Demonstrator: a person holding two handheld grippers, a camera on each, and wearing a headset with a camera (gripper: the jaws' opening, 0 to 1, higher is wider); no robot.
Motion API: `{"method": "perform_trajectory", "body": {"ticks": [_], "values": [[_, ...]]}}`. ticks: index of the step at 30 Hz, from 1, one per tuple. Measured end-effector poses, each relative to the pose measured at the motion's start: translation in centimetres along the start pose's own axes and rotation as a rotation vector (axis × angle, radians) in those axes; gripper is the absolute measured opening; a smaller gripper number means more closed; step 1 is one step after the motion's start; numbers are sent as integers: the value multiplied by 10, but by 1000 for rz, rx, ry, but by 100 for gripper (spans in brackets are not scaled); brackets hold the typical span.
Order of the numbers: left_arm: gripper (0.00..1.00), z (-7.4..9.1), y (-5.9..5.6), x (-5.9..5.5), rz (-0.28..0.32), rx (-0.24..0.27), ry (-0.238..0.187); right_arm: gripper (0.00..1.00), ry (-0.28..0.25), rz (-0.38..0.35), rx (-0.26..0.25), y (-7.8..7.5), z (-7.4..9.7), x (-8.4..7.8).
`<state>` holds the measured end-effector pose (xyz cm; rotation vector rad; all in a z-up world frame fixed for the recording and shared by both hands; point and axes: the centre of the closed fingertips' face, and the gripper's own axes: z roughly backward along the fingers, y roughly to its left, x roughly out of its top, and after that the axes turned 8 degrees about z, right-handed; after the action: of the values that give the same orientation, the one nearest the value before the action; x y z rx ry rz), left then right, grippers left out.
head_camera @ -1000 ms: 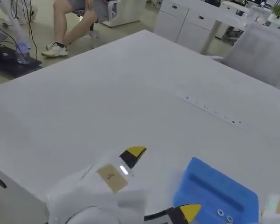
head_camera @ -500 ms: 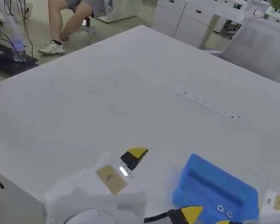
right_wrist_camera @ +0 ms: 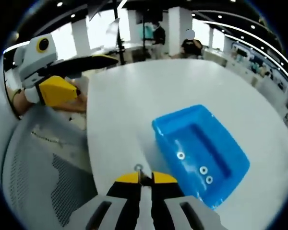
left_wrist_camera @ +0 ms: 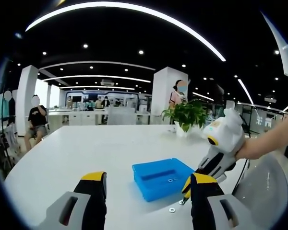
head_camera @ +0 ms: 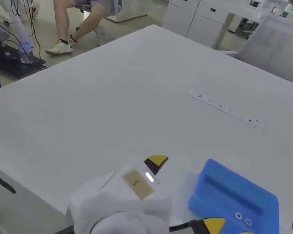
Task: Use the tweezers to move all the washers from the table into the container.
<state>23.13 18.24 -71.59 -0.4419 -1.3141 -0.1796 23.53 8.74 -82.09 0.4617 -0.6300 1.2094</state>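
Note:
A blue container (right_wrist_camera: 216, 143) holds three washers (right_wrist_camera: 202, 169) on its floor. One more washer (right_wrist_camera: 138, 167) lies on the white table just outside its near wall. My right gripper (right_wrist_camera: 145, 179) is shut on the tweezers (right_wrist_camera: 141, 173), whose tips sit at that loose washer. In the left gripper view the same washer (left_wrist_camera: 172, 209) lies in front of the container (left_wrist_camera: 156, 184), with the right gripper (left_wrist_camera: 220, 143) above it. My left gripper (left_wrist_camera: 146, 184) is open and holds nothing, left of the container (head_camera: 224, 190) in the head view.
The white table (head_camera: 112, 97) stretches far and wide, with a power strip (head_camera: 224, 109) set into it. A grey mesh chair (right_wrist_camera: 43, 167) stands at the table's edge. A seated person's legs (head_camera: 73, 24) and office desks lie beyond.
The head camera has shifted a little, so the whole picture has slid. The left gripper stays open beside the container.

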Motion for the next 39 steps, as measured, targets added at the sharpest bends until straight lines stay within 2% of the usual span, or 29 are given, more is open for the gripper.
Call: {"method": "perform_trajectory", "body": {"ticks": [5, 8, 13, 17, 20, 23, 27, 28, 32, 34, 36, 39], "values": [[72, -1, -4, -1, 1, -25, 5, 4, -76, -158, -33, -6, 1, 0], [71, -1, -5, -2, 3, -30, 11, 3, -89, -171, -52, -7, 1, 0], [70, -2, -5, -3, 1, -32, 15, 3, -81, -126, -72, -4, 0, 1], [70, -2, -4, -3, 2, -27, 15, 3, -83, -131, -86, -6, 0, 2], [71, -1, -1, -2, 3, -5, 7, 3, -71, -97, -82, -2, 0, 2], [75, -3, 2, -4, 39, 0, 19, 3, -65, -76, -76, -3, -1, 2], [77, 0, 5, 2, 29, 26, -15, 3, -73, -36, -70, -1, -2, 3], [77, 0, 8, 4, 45, 41, -26, 3, -73, -31, -69, -1, -2, 3], [82, 0, 11, 2, 77, 43, -19, 3, -71, -35, -66, 0, 1, 0], [87, -1, 9, 2, 116, 33, -31, 3, -71, -14, -63, 2, 2, -3], [86, 0, 15, 3, 102, 64, -35, 3, -68, 22, -61, 2, 4, -5], [87, 1, 14, 6, 106, 66, -51, 3, -82, 18, -48, -1, 5, -7]]}}
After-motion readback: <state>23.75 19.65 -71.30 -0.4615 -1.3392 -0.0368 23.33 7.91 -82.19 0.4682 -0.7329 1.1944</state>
